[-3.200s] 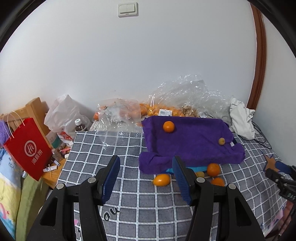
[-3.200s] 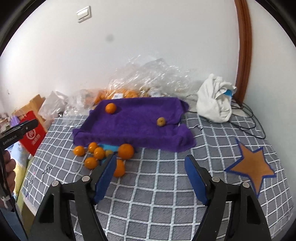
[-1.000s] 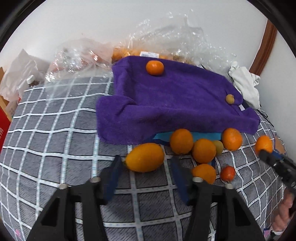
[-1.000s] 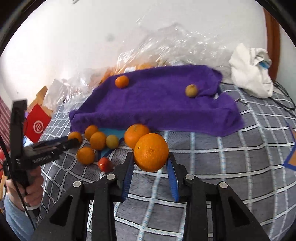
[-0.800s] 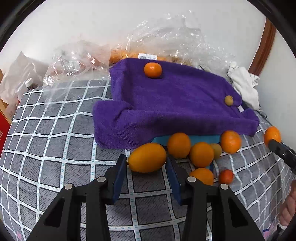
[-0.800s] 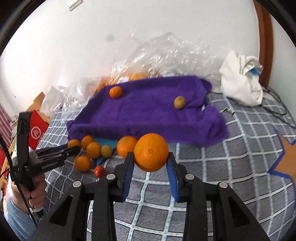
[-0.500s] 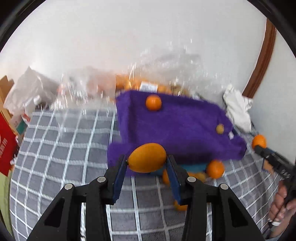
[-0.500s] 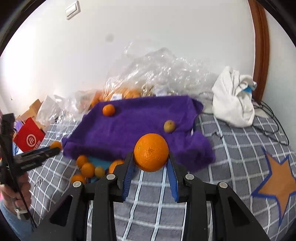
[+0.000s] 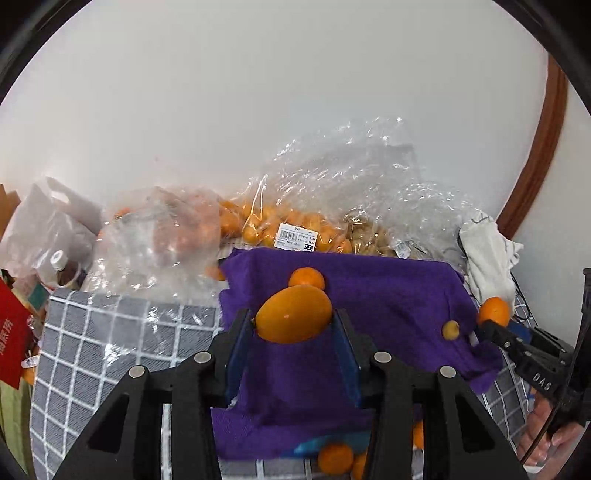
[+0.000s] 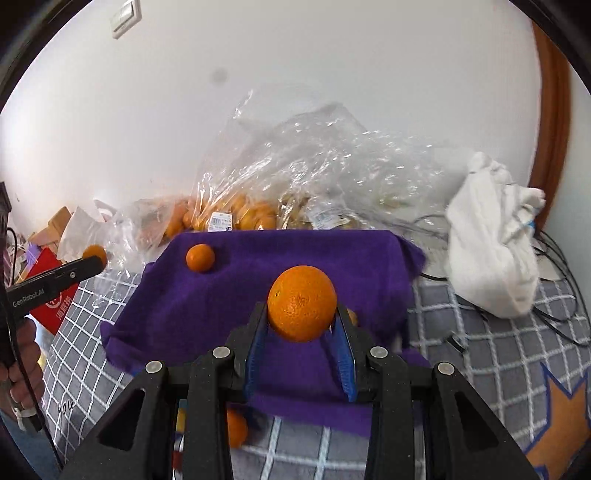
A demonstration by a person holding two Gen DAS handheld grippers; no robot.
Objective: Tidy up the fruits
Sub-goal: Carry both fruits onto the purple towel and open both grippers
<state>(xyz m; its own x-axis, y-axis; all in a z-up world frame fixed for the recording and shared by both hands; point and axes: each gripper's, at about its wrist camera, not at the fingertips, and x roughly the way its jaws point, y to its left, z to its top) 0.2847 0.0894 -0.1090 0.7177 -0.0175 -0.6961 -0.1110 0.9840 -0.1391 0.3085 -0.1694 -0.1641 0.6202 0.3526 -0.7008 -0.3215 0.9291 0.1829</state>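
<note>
On the side of the left gripper (image 10: 92, 264) we read "GenRobot.AI" in white. The right gripper (image 9: 491, 325) shows only the letters "DAG". The red paper bag (image 10: 55, 295) carries white Chinese characters and a round logo, which we cannot make out. The white price label (image 9: 295, 237) on the clear fruit bag (image 9: 332, 206) has a barcode; its small print stays unreadable to us.

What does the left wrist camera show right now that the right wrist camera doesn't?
Only the left view shows the oval fruit gripped by the left gripper, plus a small yellowish fruit on the towel. Only the right view shows the light switch and the orange star. Both show the purple towel, the small orange on it, and the round orange in the right gripper.
</note>
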